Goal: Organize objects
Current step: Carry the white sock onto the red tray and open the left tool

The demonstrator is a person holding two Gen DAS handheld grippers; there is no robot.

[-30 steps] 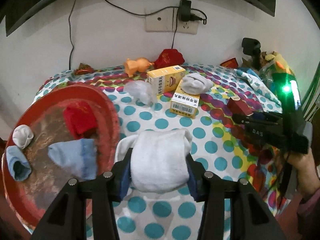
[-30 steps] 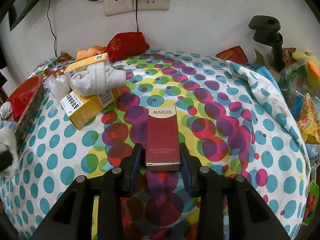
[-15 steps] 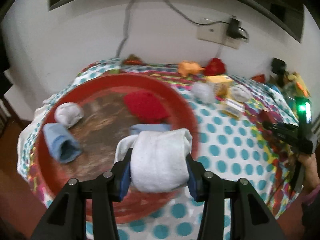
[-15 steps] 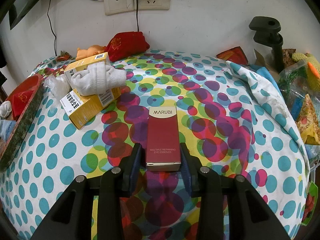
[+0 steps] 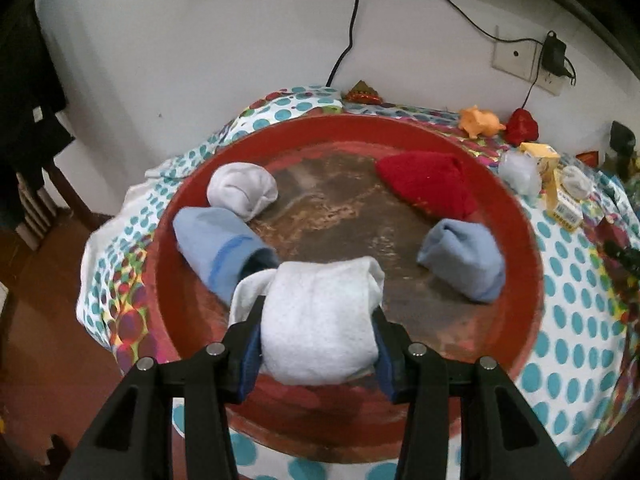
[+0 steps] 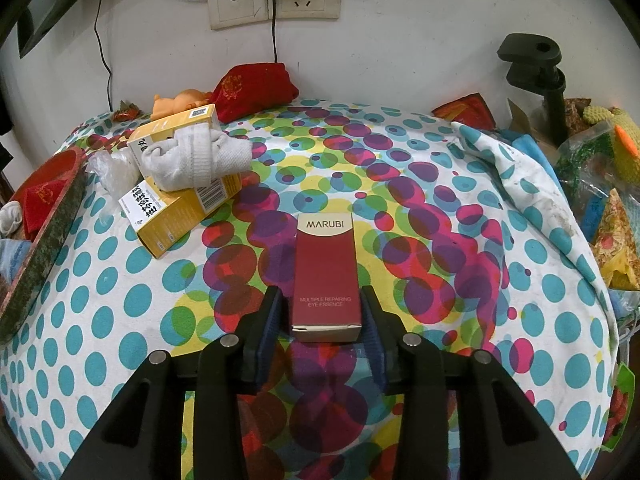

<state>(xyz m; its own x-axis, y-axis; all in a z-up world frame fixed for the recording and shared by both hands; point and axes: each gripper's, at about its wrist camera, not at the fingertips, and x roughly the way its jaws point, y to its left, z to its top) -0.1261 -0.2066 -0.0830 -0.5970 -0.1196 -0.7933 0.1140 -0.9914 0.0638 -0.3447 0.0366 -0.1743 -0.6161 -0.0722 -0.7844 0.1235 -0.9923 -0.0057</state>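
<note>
While the big red tray lies directly under the left gripper, its pads squeeze a rolled white sock just inside the near rim, with free floor ahead between the blue socks. Tilted steeply downward, it looks ready to drop. Over on the spotted cloth, the right gripper is opening around a maroon box, lengthwise between its jaws.

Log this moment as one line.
left jaws: shut on rolled white sock | over: round red tray | right jaws: opening around red Marubi box on table
</note>
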